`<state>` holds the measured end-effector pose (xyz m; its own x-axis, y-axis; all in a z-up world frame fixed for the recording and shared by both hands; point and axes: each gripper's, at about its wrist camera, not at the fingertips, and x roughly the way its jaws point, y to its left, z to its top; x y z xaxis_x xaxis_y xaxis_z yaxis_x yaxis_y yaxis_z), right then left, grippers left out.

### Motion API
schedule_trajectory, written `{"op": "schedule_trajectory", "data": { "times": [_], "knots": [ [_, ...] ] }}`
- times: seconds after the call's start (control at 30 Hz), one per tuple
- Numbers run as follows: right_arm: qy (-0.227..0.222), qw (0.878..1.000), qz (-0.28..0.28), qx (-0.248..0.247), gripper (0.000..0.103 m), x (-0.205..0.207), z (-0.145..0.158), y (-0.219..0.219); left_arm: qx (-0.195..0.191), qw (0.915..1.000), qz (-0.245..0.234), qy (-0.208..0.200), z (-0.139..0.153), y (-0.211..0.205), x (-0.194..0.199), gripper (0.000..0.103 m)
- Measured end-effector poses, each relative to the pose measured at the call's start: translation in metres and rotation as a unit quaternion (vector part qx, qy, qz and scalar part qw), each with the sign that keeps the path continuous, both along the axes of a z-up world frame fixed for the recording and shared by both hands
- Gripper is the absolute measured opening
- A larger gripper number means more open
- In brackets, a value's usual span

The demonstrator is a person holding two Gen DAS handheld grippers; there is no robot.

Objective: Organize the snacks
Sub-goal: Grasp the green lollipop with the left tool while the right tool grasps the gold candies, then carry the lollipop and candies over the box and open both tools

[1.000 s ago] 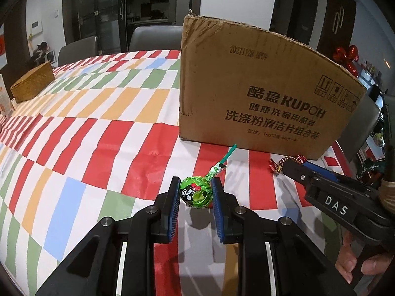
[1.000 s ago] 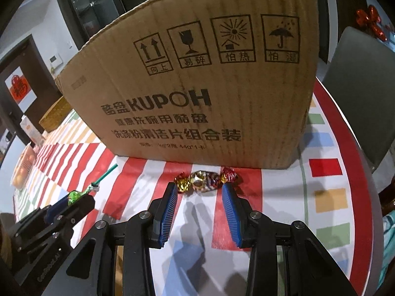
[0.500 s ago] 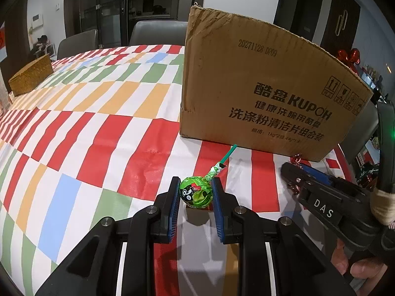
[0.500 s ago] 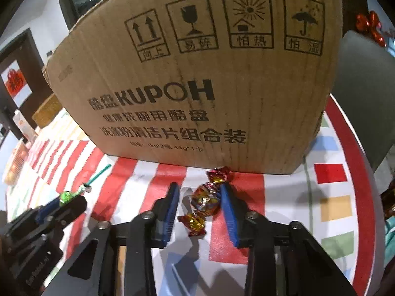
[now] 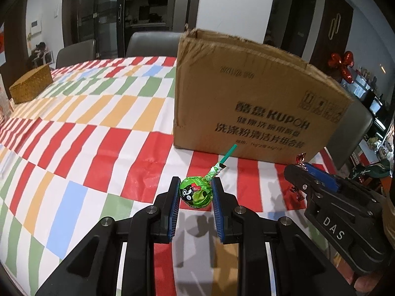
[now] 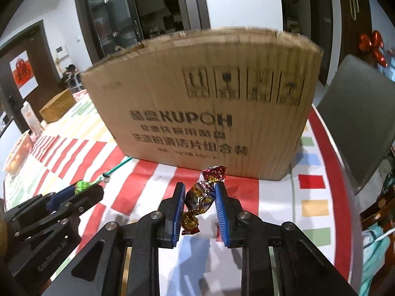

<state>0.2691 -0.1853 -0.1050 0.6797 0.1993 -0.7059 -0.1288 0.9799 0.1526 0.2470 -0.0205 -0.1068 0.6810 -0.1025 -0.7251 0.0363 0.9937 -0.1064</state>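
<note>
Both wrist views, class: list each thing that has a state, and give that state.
left gripper: shut on lollipop
lollipop: held, stick toward the box
right gripper: shut on wrapped candy
wrapped candy: held between fingers, twisted ends free
cardboard box: upright, top open

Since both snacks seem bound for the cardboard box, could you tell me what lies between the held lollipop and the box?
In the left wrist view, only bare striped tablecloth lies between the lollipop and the cardboard box; its green stick points boxward.
</note>
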Motion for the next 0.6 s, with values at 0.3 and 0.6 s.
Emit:
{"op": "schedule_trajectory", "data": {
  "times": [0.3, 0.6],
  "knots": [
    [-0.038, 0.999, -0.002, 0.003, 0.026, -0.026, 0.036, -0.009, 0.007, 0.999, -0.023, -0.037, 0.034, -0.01, -0.023, 0.025],
    [-0.078, 0.997, -0.008, 0.002, 0.026, -0.049, 0.07, -0.024, 0.025, 0.9944, -0.047, -0.092, 0.075, -0.022, -0.04, 0.025]
  ]
}}
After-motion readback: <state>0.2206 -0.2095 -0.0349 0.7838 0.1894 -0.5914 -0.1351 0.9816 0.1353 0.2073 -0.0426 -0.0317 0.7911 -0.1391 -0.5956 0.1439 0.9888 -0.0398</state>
